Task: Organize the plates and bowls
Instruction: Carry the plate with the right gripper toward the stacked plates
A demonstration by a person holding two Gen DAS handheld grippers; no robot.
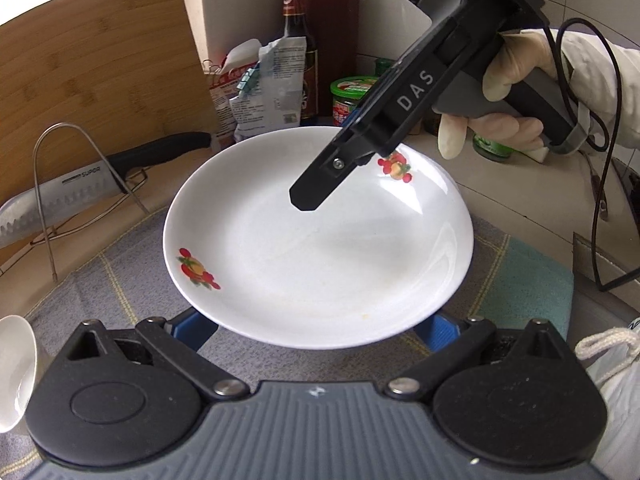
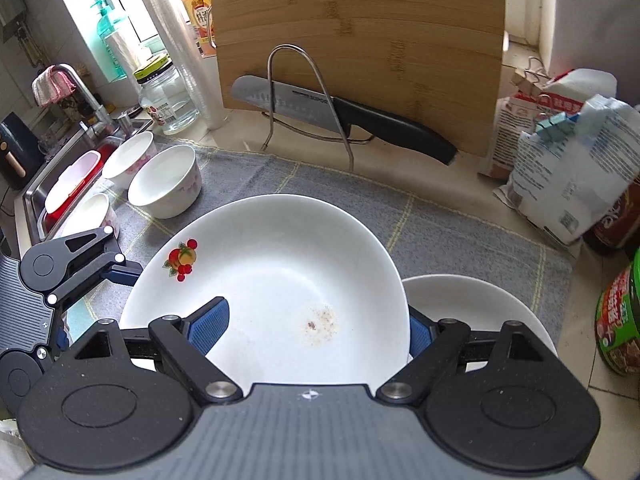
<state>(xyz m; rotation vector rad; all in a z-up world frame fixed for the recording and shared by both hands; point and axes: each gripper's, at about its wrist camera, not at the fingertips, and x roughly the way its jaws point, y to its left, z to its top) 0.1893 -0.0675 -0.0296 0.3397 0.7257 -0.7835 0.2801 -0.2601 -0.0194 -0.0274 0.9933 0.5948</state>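
Observation:
A white plate (image 1: 312, 248) with fruit decals hangs tilted above the grey checked cloth (image 1: 120, 280). In the right wrist view the same plate (image 2: 280, 264) sits between my right gripper's (image 2: 316, 312) blue pads, one on its inner face and the other behind its rim. A second white plate (image 2: 480, 308) lies on the cloth below it. The right gripper's upper finger (image 1: 316, 184) reaches over the plate from the top right. My left gripper (image 1: 314, 328) has its jaws wide apart, and the plate's near rim hides both fingertips. It also shows at the plate's left rim as the left gripper (image 2: 98, 304).
Three white bowls (image 2: 164, 184) stand on the cloth's left part beside the sink (image 2: 36, 200). A knife (image 2: 304, 100) rests in a wire rack against an upright wooden board (image 2: 360, 40). Food bags (image 2: 560, 168), a green-lidded jar (image 2: 620, 320) and bottles crowd the right.

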